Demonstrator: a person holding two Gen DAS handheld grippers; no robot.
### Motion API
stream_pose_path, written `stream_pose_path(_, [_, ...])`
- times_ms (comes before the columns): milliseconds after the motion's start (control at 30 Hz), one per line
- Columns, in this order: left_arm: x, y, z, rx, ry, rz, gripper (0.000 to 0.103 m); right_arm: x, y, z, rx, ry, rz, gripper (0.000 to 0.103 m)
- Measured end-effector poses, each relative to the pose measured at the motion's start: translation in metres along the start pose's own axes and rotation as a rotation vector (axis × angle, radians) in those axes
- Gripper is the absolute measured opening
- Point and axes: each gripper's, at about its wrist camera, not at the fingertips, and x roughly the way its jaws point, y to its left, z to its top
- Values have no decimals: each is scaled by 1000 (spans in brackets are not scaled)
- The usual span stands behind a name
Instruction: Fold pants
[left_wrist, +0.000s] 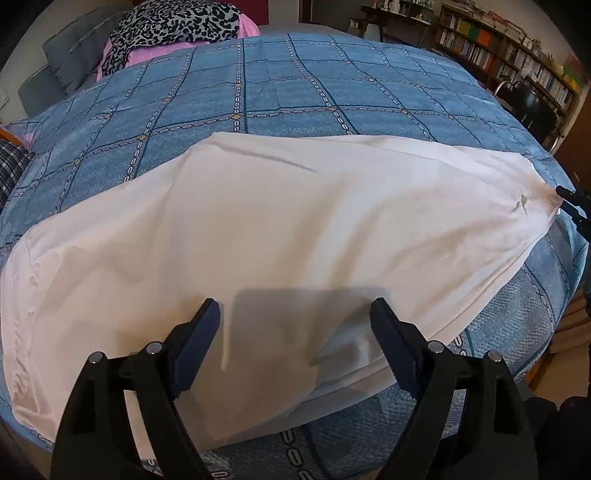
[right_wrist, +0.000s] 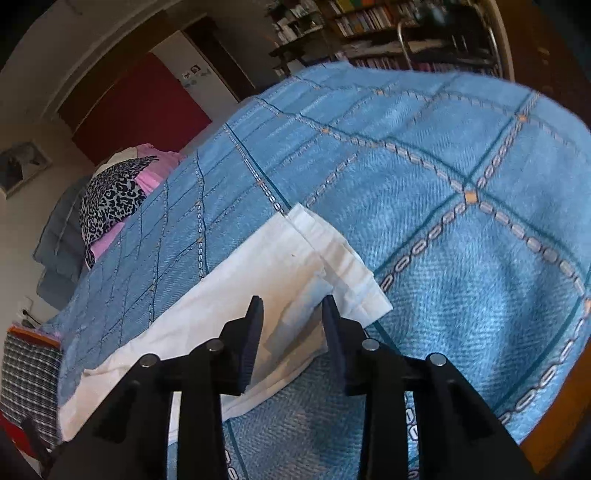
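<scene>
White pants (left_wrist: 280, 229) lie spread flat across a blue patterned bedspread (left_wrist: 295, 92), waist end at the left, leg ends at the right. My left gripper (left_wrist: 295, 314) is open, jaws wide apart, hovering over the pants' near edge. In the right wrist view my right gripper (right_wrist: 293, 308) is open with a narrower gap, just above the hemmed leg ends of the pants (right_wrist: 295, 266). The right gripper's tip also shows at the right edge of the left wrist view (left_wrist: 570, 203), beside the leg ends.
A leopard-print and pink fabric pile (left_wrist: 177, 29) and a grey pillow (left_wrist: 62, 59) lie at the bed's head. Bookshelves (left_wrist: 509, 51) and a dark chair (left_wrist: 535, 107) stand beyond the bed on the right. A plaid cloth (right_wrist: 29, 373) sits at the left.
</scene>
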Motion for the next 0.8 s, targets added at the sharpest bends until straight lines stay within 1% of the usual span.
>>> stream_pose_path(67, [1, -1, 0, 5, 3, -1, 85, 0, 1, 1, -8, -4, 5, 35])
stream_pose_path(133, [2, -3, 0, 10, 4, -3, 85, 8, -2, 2, 5, 25, 1, 36])
stream_pose_path(167, [2, -3, 0, 10, 4, -6, 85, 15, -5, 2, 25, 50, 8, 36])
stream_pose_path(200, [2, -4, 0, 9, 3, -8, 85, 19, -8, 3, 42, 56, 14, 36])
stream_pose_path(233, [2, -4, 0, 9, 3, -9, 85, 22, -11, 3, 57, 55, 16, 32])
stream_pose_path(267, [2, -5, 1, 9, 2, -9, 85, 23, -11, 4, 64, 50, 19, 8])
stream_pose_path(300, [2, -5, 2, 10, 2, -9, 85, 18, -9, 6, 56, 24, 16, 4])
stream_pose_path(367, [0, -5, 4, 12, -4, -8, 85, 5, 0, 13, 29, -39, 47, 4])
stream_pose_path(400, [-1, -5, 5, 12, -8, -8, 85, -8, 10, 19, -10, -86, 54, 4])
stream_pose_path(433, [-2, -5, 7, 11, -12, -11, 85, -15, 16, 21, -32, -110, 53, 4])
stream_pose_path(500, [-5, -5, 8, 9, -20, -20, 85, -31, 24, 26, -79, -163, 18, 3])
stream_pose_path(533, [-4, -6, 8, 14, -19, -21, 85, -32, 23, 26, -86, -170, -3, 4])
stream_pose_path(600, [4, -8, 2, 36, 6, -11, 85, -21, 10, 24, -74, -124, -44, 4])
stream_pose_path(633, [11, -8, -3, 48, 29, -1, 85, -12, 3, 21, -62, -86, -59, 4])
stream_pose_path(700, [16, -8, -10, 63, 33, 8, 85, 11, -9, 10, -72, 7, -96, 4])
stream_pose_path(733, [16, -8, -12, 71, 27, 9, 85, 17, -12, 5, -85, 30, -103, 5])
stream_pose_path(800, [15, -8, -9, 74, 33, 4, 85, 15, -18, 0, -81, 27, -81, 6])
